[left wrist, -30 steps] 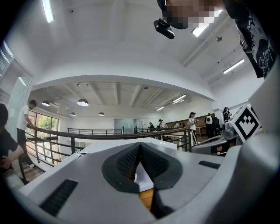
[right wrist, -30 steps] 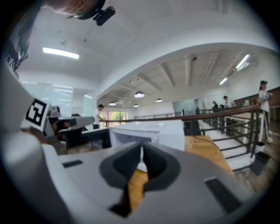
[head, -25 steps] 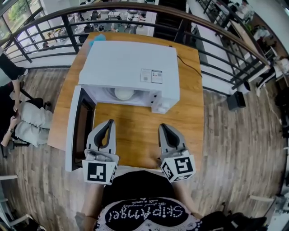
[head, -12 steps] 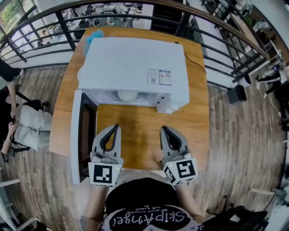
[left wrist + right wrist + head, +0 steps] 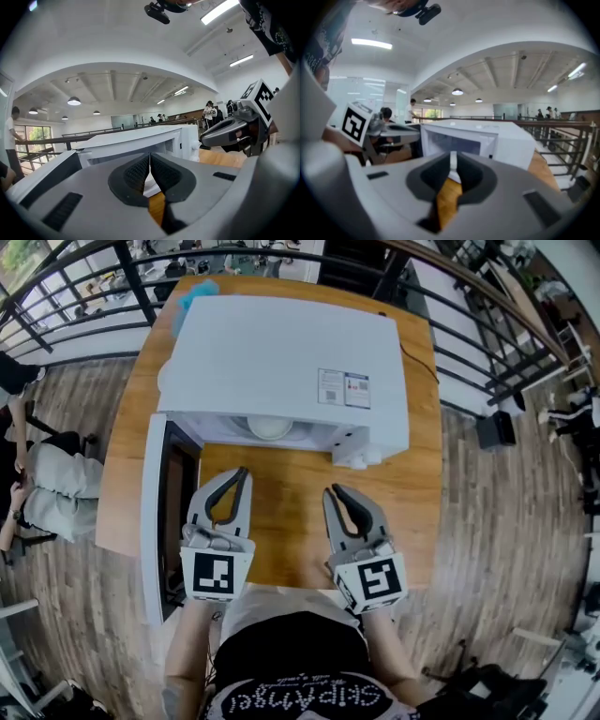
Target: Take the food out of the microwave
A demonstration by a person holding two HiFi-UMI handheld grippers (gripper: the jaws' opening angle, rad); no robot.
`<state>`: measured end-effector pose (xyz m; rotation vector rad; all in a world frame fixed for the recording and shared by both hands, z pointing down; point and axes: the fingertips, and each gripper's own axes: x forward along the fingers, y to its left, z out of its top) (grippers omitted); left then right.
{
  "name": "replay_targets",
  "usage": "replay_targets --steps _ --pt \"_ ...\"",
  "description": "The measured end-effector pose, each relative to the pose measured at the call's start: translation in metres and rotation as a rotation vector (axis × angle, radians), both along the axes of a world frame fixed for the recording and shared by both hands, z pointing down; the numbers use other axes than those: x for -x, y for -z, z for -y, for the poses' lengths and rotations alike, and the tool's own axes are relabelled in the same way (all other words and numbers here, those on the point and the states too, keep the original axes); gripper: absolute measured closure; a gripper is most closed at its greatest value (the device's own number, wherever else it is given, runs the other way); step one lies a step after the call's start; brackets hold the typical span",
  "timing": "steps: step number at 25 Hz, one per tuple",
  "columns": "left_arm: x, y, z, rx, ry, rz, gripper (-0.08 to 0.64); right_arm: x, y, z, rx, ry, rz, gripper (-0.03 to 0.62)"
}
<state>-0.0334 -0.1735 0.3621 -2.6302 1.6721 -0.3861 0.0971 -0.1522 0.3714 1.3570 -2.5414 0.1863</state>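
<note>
A white microwave [image 5: 281, 362] stands on the wooden table [image 5: 281, 531], its door [image 5: 153, 512] swung wide open to the left. Inside the cavity a white bowl-like dish [image 5: 270, 427] shows under the top edge; what it holds is hidden. My left gripper [image 5: 242, 472] is shut and empty, hovering over the table just in front of the opening, beside the door. My right gripper [image 5: 331, 491] is shut and empty too, a little further back, below the control panel side. In the left gripper view the shut left gripper [image 5: 150, 158] points at the microwave [image 5: 140, 140]. The right gripper [image 5: 453, 165] faces the microwave [image 5: 473, 138] as well.
The open door stands along the left of my left gripper. A black cable [image 5: 417, 362] runs off the table's back right. Dark railings [image 5: 469, 324] ring the table's far side. A seated person [image 5: 47, 488] is on the floor side at left.
Both grippers have moved forward over the table, closer to the microwave's open front. Both stay shut.
</note>
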Motion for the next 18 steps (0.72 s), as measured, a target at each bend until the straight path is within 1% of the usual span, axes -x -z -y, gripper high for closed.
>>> replay_targets --steps 1,2,3,4,7,11,13,18 --pt "0.0 -0.004 0.005 0.001 -0.004 0.017 0.523 0.002 -0.005 0.003 0.014 0.008 -0.008 0.549" --pt "-0.001 -0.008 0.011 0.004 -0.01 0.036 0.502 0.004 -0.01 0.006 0.027 0.011 -0.019 0.525" --pt "-0.003 -0.012 0.017 0.005 -0.02 0.057 0.472 0.005 -0.014 0.009 0.036 0.012 -0.03 0.479" --pt "-0.004 -0.016 0.023 0.004 -0.031 0.076 0.466 0.007 -0.017 0.013 0.04 0.013 -0.041 0.457" --pt "-0.002 -0.03 0.043 0.024 -0.047 0.111 0.44 0.013 -0.026 0.028 0.036 0.021 -0.087 0.448" --pt "0.007 -0.061 0.062 0.101 -0.052 0.171 0.402 0.023 -0.044 0.044 0.053 0.033 -0.127 0.437" --pt "0.011 -0.076 0.069 0.135 -0.057 0.219 0.386 0.026 -0.052 0.051 0.063 0.038 -0.144 0.433" --pt "0.012 -0.105 0.089 0.182 -0.114 0.344 0.353 0.039 -0.076 0.073 0.067 0.05 -0.21 0.412"
